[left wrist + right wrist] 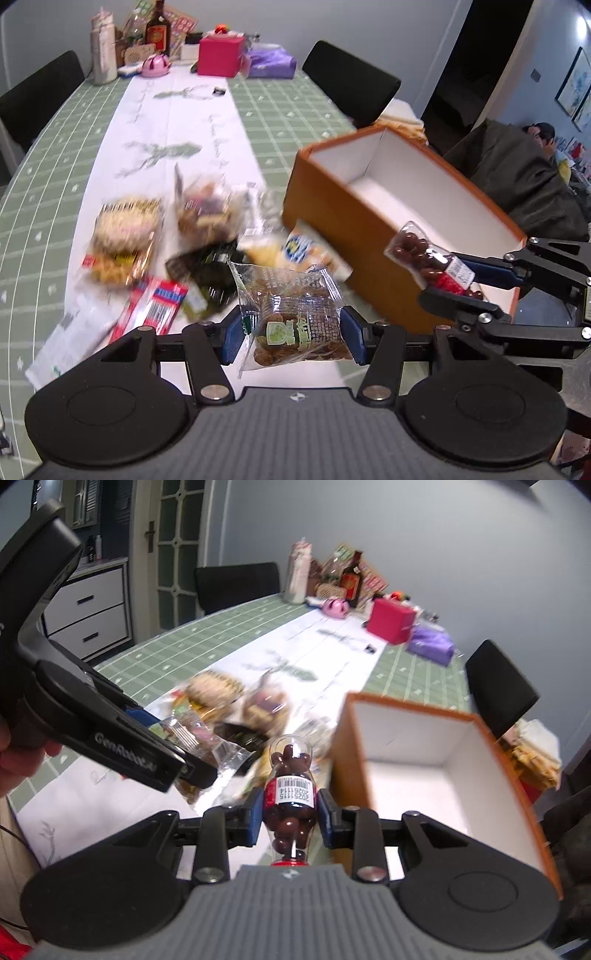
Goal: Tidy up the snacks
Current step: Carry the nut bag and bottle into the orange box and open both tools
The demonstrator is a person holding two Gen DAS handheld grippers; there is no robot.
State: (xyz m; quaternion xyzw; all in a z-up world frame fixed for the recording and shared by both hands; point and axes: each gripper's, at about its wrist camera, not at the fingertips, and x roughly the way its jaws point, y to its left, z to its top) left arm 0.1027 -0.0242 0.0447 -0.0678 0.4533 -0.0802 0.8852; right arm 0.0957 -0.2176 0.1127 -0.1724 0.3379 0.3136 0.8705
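My left gripper (291,334) is clamped on a clear snack packet (291,314); my right gripper (290,812) grips a bottle of chocolate balls (291,797), beside the orange box (424,775).

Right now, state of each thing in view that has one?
left gripper: shut on the clear snack packet, lifted off the table
right gripper: shut on the tube of chocolate balls, capped end toward the camera
orange box: open-topped, white inside, nothing seen in it
loose snack packs: lying on the tablecloth beside the box, blurred
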